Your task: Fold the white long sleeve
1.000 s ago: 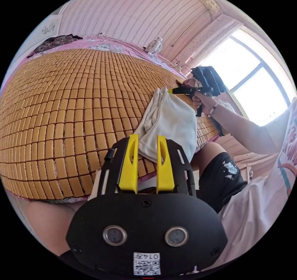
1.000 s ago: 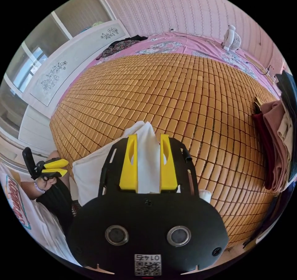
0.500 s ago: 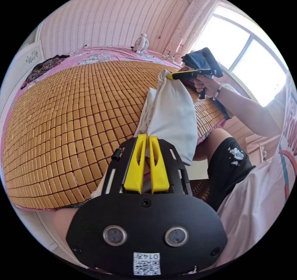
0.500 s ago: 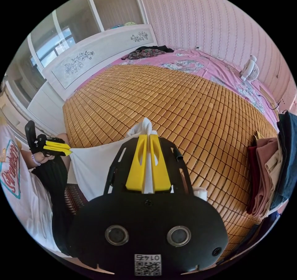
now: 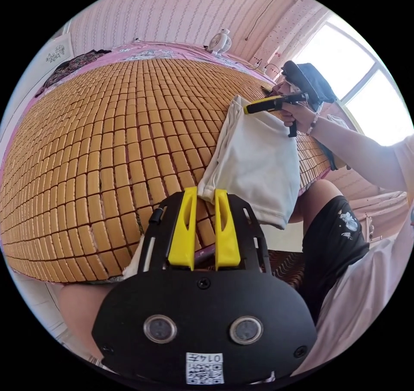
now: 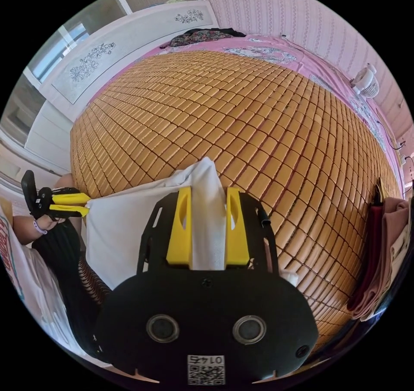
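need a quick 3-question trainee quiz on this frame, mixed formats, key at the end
1. True or false: the white long sleeve lies flat on the bamboo mat.
2. What stands by the wall beyond the mat? A lamp; B small white fan; C kettle.
3. Fill in: the garment stretches from the left gripper to the right gripper, hanging past the mat's near ____.
Key: 1 false, it hangs between the grippers; 2 B; 3 edge.
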